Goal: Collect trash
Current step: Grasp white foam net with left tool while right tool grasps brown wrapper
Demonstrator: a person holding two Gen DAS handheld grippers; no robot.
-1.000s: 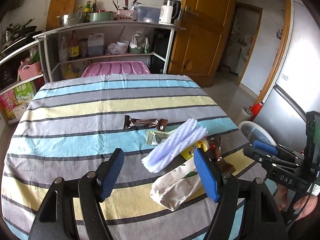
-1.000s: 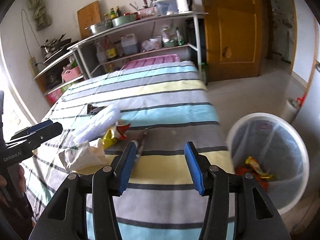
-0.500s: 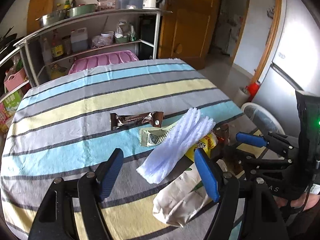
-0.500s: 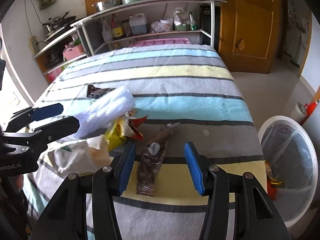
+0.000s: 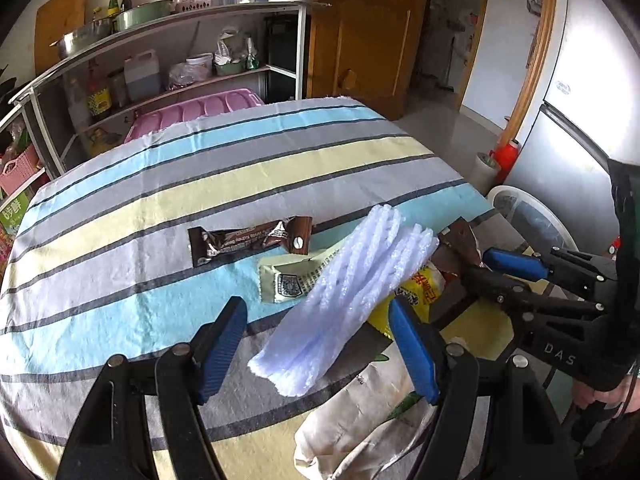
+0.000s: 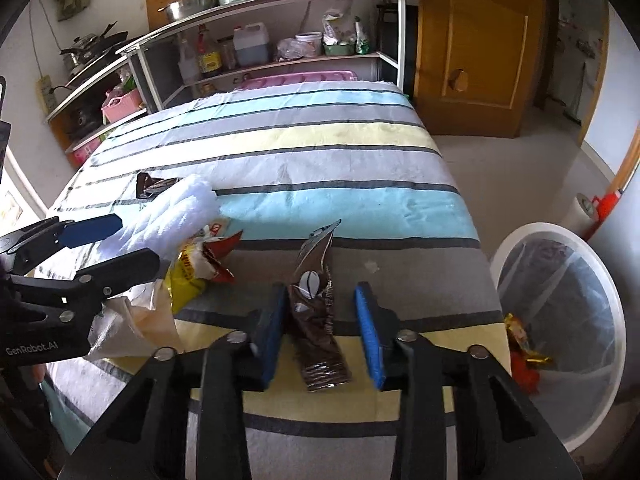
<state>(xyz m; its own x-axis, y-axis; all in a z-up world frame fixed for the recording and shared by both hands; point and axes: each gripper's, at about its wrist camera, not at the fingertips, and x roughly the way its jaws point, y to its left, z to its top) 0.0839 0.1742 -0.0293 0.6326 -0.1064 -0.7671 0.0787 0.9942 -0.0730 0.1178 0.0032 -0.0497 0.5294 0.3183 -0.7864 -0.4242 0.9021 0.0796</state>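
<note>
both tools tilt down; right tool [image 6: 322, 330] closing around brown wrapper [image 6: 318, 316]

Right gripper [image 6: 322, 332]: jaws have just been closing; brown wrapper [image 6: 316, 316] now between the fingers, left pad touching it, right pad apart.
Left gripper [image 5: 320, 348]: advanced; white foam sheet [image 5: 344, 304] now between its fingers.

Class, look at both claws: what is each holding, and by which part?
Nothing yet. The right claw has just been closing around the brown wrapper, unclamped; the left claw is open.
</note>
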